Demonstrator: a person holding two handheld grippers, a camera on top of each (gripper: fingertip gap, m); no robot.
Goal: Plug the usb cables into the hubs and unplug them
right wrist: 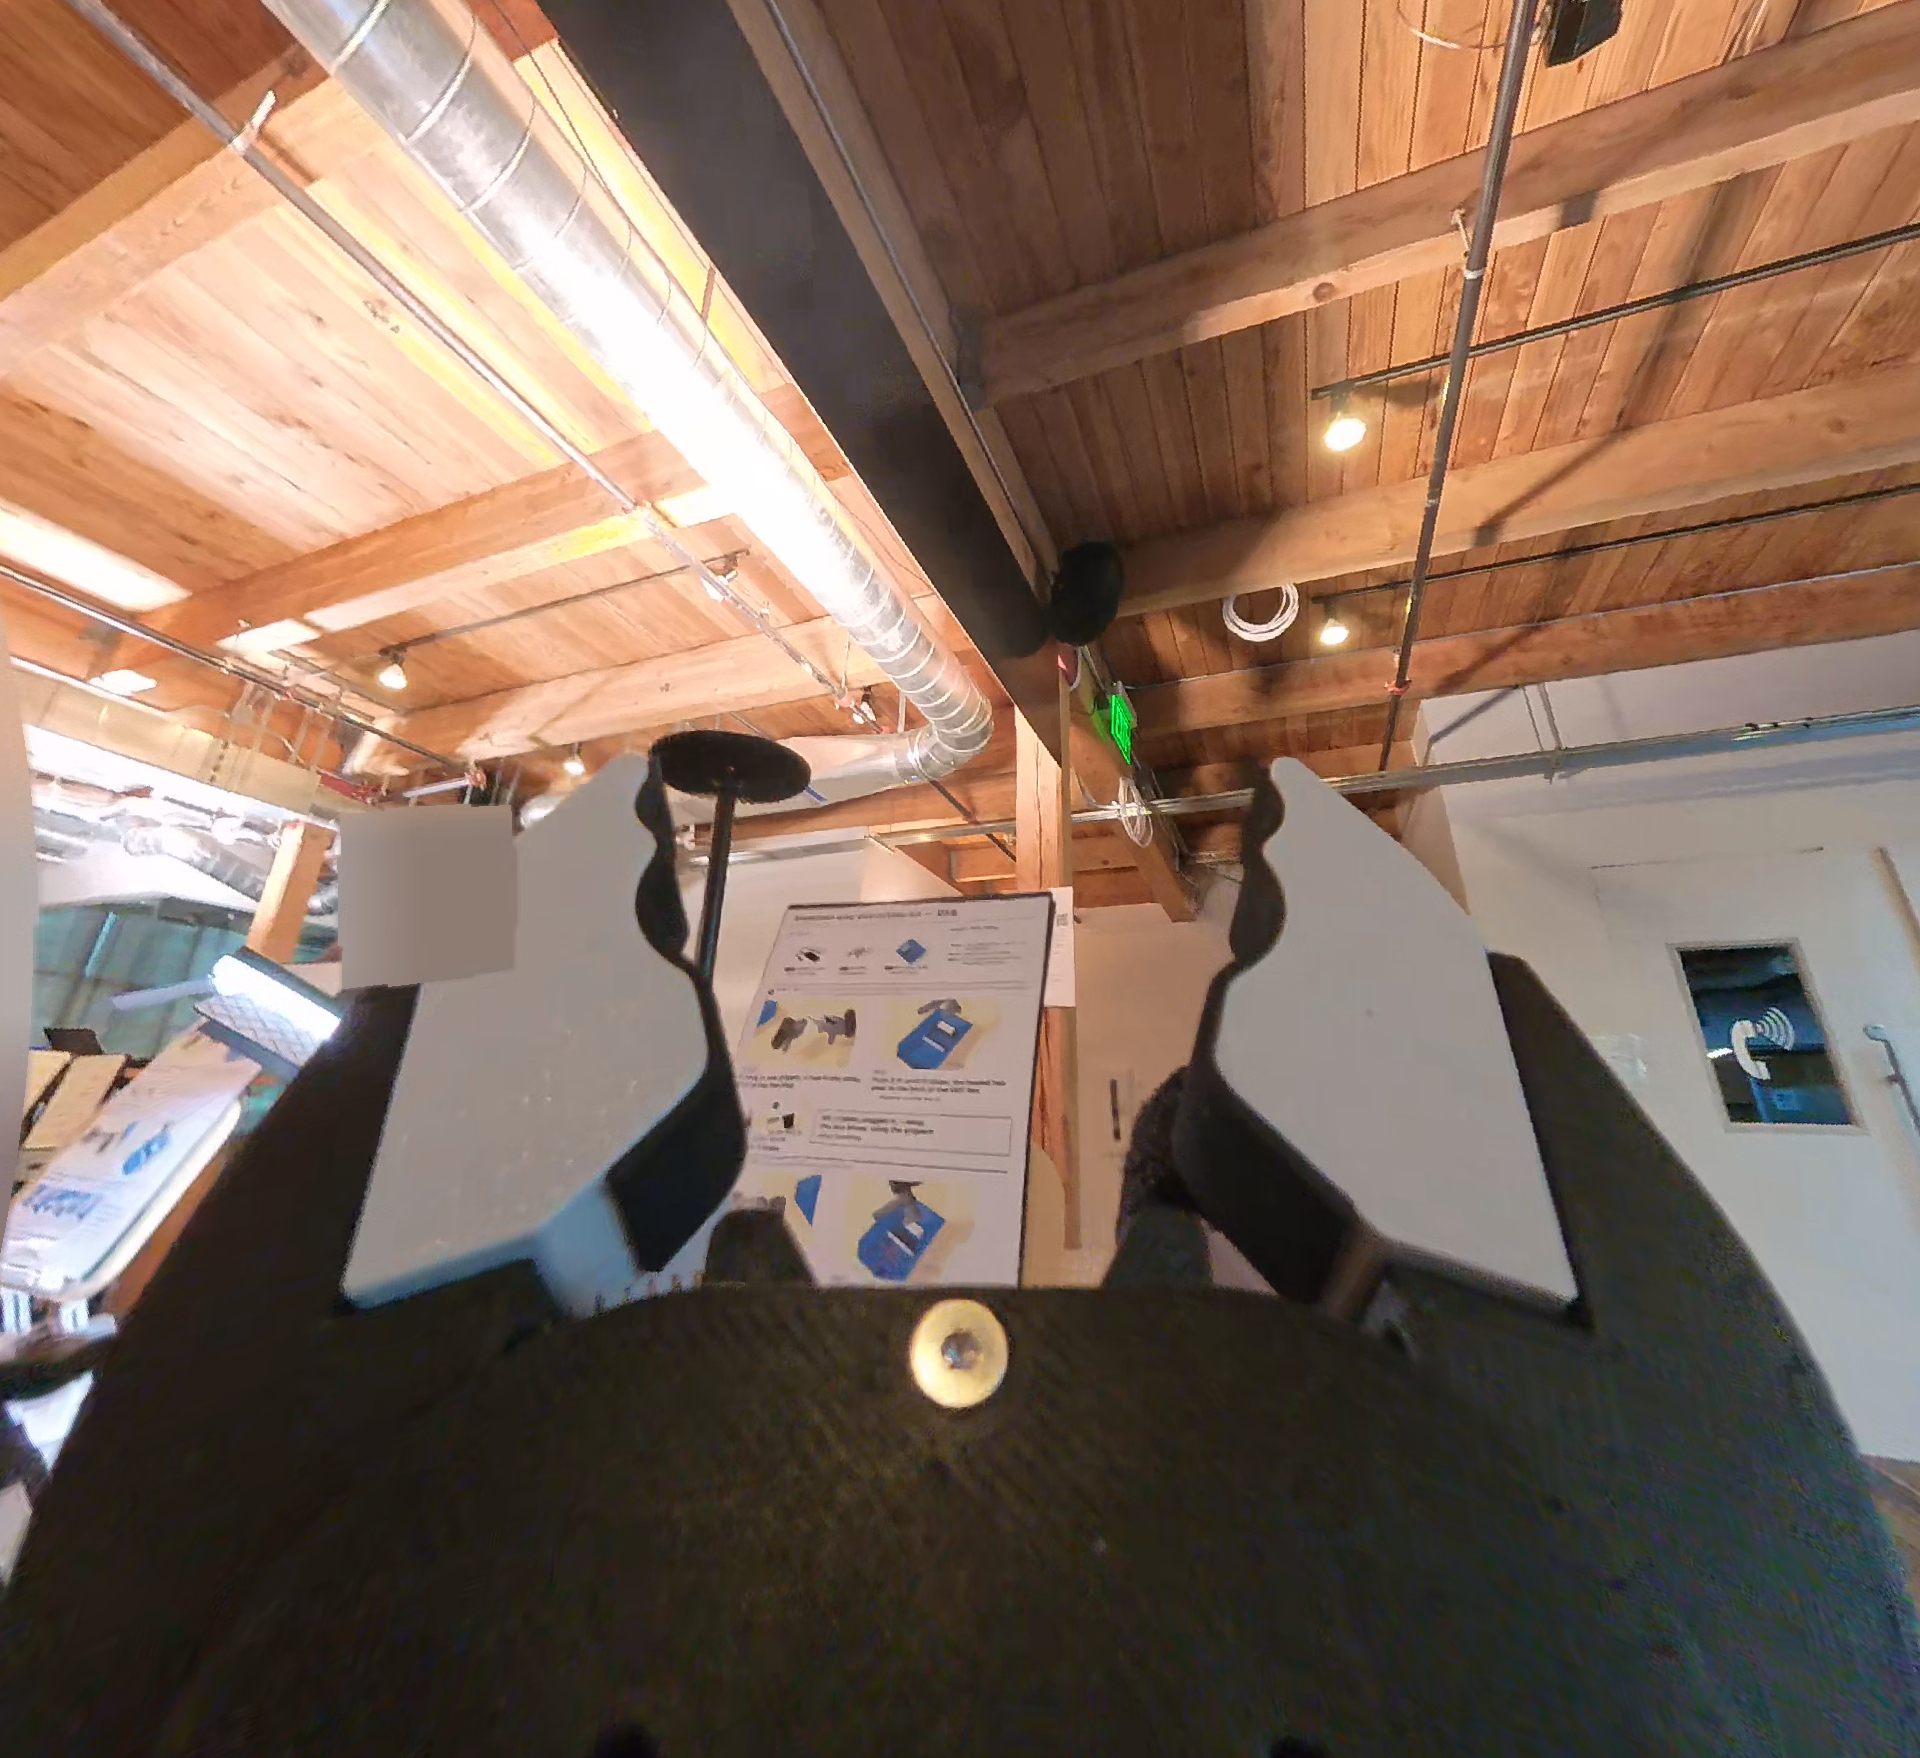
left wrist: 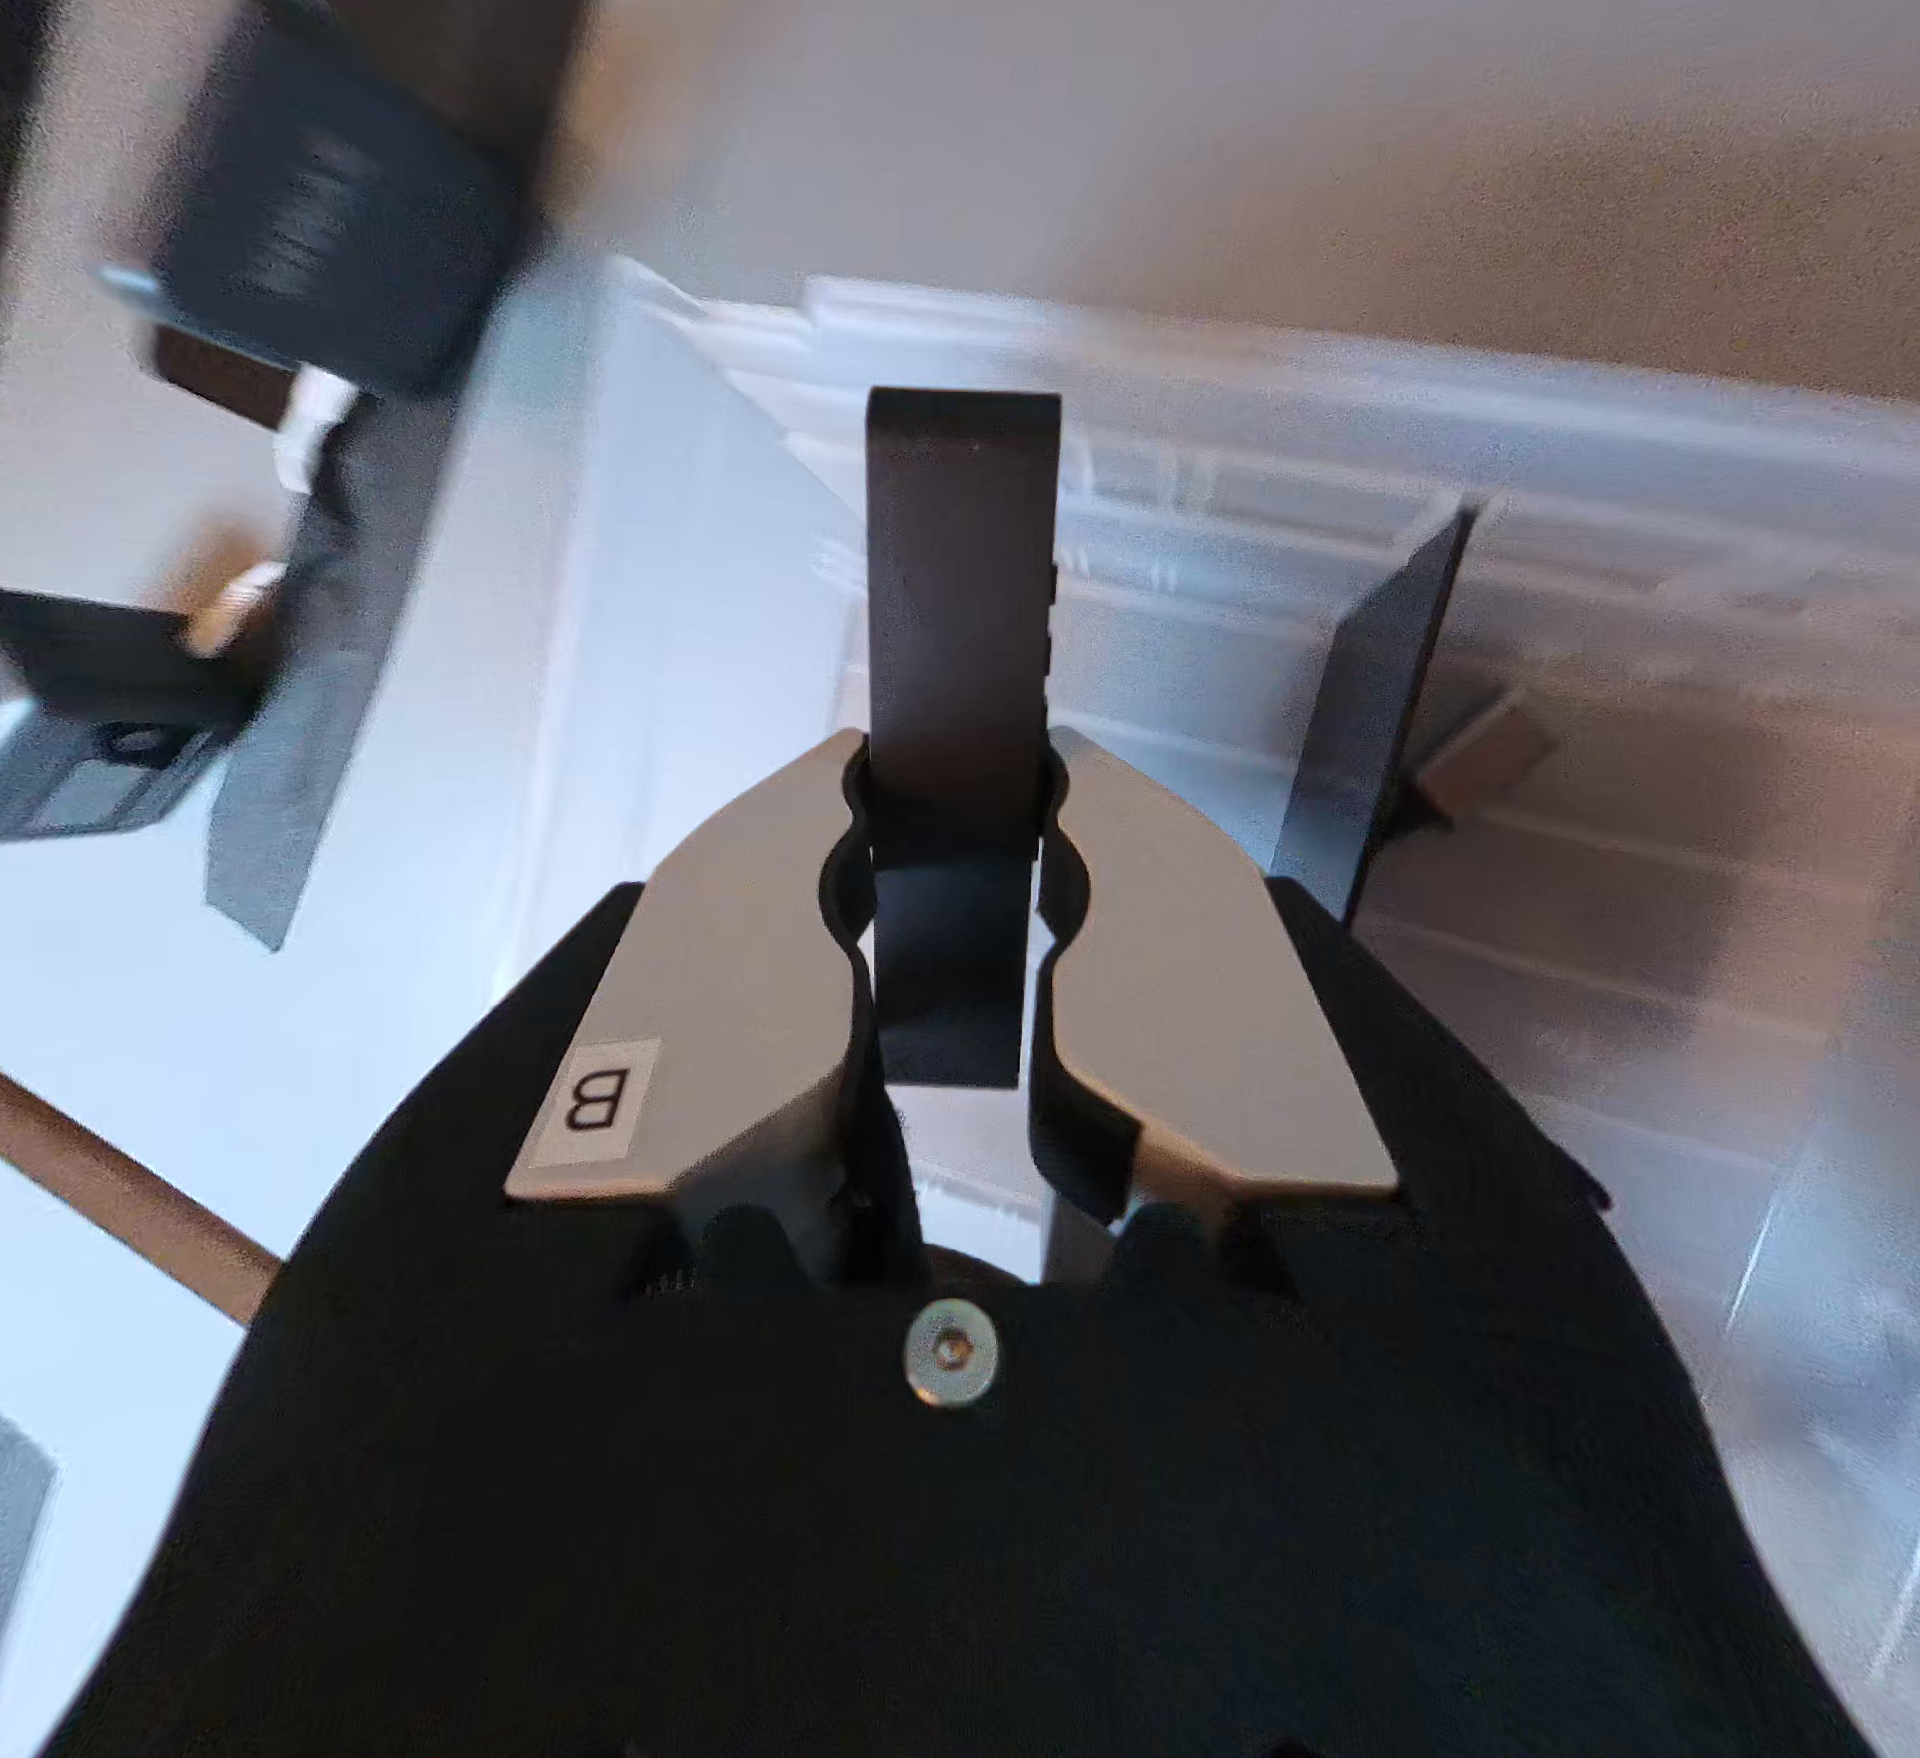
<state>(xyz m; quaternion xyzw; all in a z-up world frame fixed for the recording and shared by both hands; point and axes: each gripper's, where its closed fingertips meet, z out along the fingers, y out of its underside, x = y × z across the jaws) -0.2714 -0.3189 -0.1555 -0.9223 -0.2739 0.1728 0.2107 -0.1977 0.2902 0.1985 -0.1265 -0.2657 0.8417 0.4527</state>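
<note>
My left gripper (left wrist: 956,773) is clamped on a black hub (left wrist: 961,628), which stands up between the fingers. Under it lies a white table (left wrist: 468,669), blurred, with a clear plastic bin (left wrist: 1455,565) behind and another dark slab (left wrist: 1382,669) just right. My right gripper (right wrist: 951,825) is spread wide, holding nothing, tilted up at a wooden ceiling (right wrist: 1195,150). A silver duct (right wrist: 582,254) runs across it; an instruction sheet (right wrist: 904,1074) shows between the fingers.
</note>
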